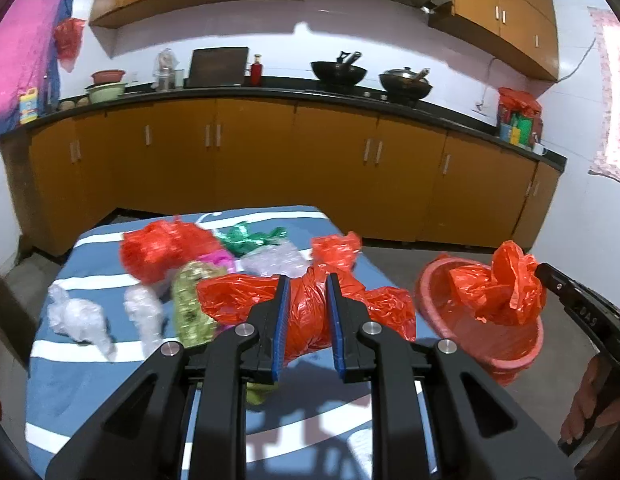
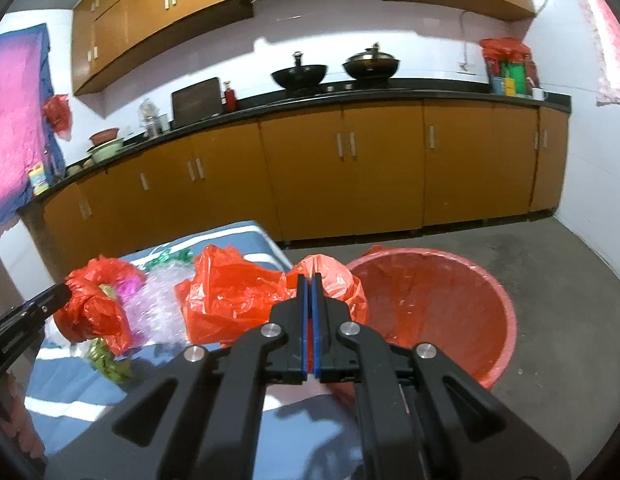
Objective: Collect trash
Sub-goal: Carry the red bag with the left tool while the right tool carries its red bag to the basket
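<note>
Red plastic bag (image 1: 310,312): bunched, lying on the striped counter (image 1: 70,380) among other litter, pinched at its middle by the left claw (image 1: 308,328), which appears clenched on it. A second red bag (image 1: 506,288) hangs from the right claw (image 2: 309,324), whose pads are pressed together on the film, held at the rim of the red bin (image 2: 450,312) standing on the floor just beside the counter. Judgement: carry the right bag fully over the bin before releasing. Lift the left bag clear so the neighbouring clear wrappers (image 1: 78,320) and green wrapper (image 1: 190,304) are not dragged off the edge.
</note>
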Demonstrator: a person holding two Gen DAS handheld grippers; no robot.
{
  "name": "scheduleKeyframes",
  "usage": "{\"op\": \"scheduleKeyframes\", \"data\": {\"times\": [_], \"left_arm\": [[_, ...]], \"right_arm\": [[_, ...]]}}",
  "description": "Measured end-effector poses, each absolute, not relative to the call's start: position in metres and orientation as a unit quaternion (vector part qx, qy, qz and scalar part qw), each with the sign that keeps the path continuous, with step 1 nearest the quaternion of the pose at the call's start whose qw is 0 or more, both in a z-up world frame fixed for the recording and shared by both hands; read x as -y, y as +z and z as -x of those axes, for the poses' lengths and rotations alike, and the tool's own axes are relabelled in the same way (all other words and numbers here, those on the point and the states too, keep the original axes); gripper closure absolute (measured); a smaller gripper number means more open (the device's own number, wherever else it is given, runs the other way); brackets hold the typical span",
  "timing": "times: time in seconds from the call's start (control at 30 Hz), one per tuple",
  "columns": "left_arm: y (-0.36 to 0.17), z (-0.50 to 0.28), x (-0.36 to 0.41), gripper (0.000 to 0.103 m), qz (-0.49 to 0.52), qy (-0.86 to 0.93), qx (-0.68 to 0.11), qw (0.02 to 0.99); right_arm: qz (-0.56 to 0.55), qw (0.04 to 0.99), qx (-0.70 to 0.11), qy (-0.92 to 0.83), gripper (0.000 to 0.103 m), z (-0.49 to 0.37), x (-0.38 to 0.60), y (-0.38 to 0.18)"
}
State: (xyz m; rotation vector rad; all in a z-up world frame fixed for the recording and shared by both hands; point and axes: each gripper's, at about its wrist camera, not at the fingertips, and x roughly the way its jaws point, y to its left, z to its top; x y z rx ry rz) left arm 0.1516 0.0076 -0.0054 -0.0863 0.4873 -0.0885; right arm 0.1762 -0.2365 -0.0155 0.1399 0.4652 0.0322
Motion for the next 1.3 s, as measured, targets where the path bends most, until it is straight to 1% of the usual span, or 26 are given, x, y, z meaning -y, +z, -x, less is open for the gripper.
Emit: {"op": "scheduleKeyframes", "data": {"times": [0.4,0.73,0.97,1.2,1.27,1.3], "left_arm": [[-0.003,-0.186,0.070,0.085,0.034,-0.119,-0.249,0.961],[-0.017,-0.228,0.146,0.085,0.006,-0.179,-0.265,0.948],[-0.034,-0.250,0.178,0.084,-0.008,-0.202,-0.282,0.938],[-0.047,-0.262,0.192,0.084,-0.016,-0.208,-0.295,0.932],[-0.049,-0.265,0.193,0.084,-0.017,-0.210,-0.296,0.932],[-0.050,-0.267,0.194,0.082,-0.016,-0.211,-0.298,0.931]], "right_arm": [[-0.101,0.967,-0.222,-0.069,0.100,-0.188,0.307,-0.020],[-0.119,0.961,-0.223,-0.115,0.100,-0.210,0.351,-0.028],[-0.139,0.955,-0.230,-0.125,0.100,-0.231,0.371,-0.036],[-0.150,0.952,-0.235,-0.124,0.100,-0.246,0.376,-0.043],[-0.151,0.952,-0.237,-0.120,0.099,-0.250,0.374,-0.045],[-0.153,0.952,-0.239,-0.117,0.098,-0.252,0.375,-0.046]]}}
